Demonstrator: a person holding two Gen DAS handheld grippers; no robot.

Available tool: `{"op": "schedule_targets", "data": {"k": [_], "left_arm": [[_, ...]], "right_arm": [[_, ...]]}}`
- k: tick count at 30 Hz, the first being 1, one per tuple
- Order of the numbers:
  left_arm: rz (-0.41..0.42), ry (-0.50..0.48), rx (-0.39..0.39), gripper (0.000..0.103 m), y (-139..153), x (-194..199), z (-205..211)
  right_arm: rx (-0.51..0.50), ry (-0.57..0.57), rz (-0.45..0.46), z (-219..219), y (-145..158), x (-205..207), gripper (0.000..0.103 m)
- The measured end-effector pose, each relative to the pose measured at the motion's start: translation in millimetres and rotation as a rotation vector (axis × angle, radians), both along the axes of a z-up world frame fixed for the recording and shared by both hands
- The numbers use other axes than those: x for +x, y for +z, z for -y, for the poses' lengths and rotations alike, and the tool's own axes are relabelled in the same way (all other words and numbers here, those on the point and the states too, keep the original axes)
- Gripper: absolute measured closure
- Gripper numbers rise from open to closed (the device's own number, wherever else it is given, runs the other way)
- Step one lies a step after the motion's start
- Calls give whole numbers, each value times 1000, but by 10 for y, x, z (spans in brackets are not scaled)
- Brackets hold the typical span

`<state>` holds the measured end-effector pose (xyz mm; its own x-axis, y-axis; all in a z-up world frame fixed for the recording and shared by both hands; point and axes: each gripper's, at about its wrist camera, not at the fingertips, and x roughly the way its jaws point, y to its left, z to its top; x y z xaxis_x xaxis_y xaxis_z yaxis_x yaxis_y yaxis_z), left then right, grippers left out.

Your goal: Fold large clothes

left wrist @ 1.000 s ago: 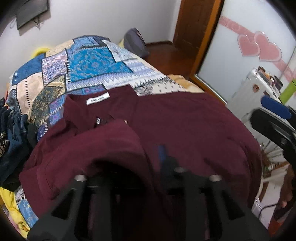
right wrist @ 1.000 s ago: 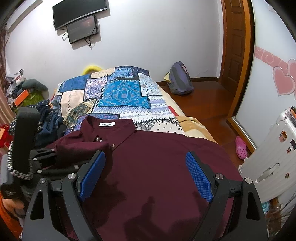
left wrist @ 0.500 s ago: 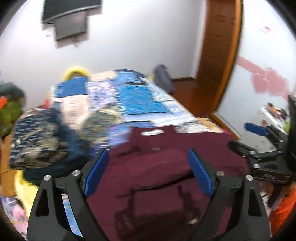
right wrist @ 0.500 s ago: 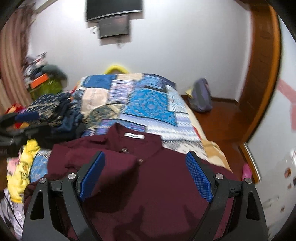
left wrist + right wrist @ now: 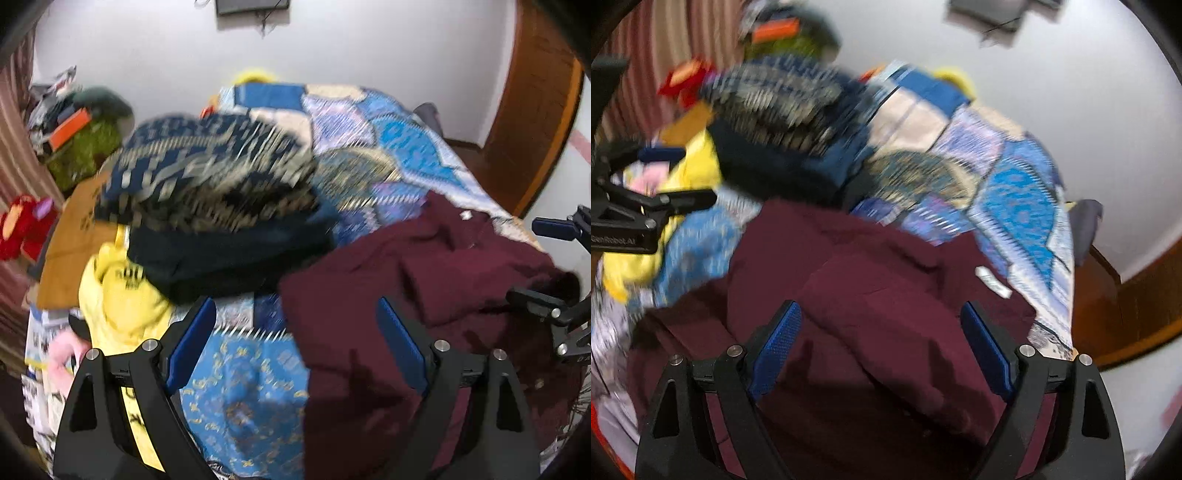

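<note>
A maroon shirt point(image 5: 424, 295) lies on the patchwork quilt of the bed point(image 5: 406, 136), one side folded over its middle, with a white collar label point(image 5: 991, 282). My left gripper point(image 5: 295, 343) is open and empty, above the quilt just left of the shirt's edge. My right gripper point(image 5: 881, 343) is open and empty, hovering over the shirt point(image 5: 868, 295). Each gripper shows at the edge of the other's view. Both views are motion-blurred.
A pile of dark blue patterned clothes point(image 5: 214, 192) lies left of the shirt, over a yellow garment point(image 5: 122, 295) and a brown one point(image 5: 74, 236). A wooden door point(image 5: 535, 122) stands at right. A screen point(image 5: 251, 5) hangs on the wall.
My left gripper let go of the folded shirt side, opened and swung left toward the clothes pile. My right gripper stayed open and turned left over the shirt.
</note>
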<state>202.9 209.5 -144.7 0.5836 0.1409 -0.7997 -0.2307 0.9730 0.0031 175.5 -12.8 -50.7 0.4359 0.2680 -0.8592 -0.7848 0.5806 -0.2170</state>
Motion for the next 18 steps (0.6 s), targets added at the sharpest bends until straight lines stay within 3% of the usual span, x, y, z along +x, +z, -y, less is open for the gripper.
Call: {"op": "schedule_targets", "data": {"k": [4,7,10,14,18], "left_arm": [[-47,12,-27,15,-278,-46,-116],[-78,6,-24,15,-423,-72,-114],[-100,-16,-7,15,-554,-94,-51],[-126,-37,-17,15,-682,-79,29],[-141,-56,-25,15,-716,-31,110]], "right_arm": [[-152,59,-34,-235,-371,1,20],[-232,64,-69,-262,-605,61,36],[-199,33,-111,-171,-653,155,47],[-151,-15,-88,-66,-570,220,78],[-46,-59,-54,138,-309,292,84]]}}
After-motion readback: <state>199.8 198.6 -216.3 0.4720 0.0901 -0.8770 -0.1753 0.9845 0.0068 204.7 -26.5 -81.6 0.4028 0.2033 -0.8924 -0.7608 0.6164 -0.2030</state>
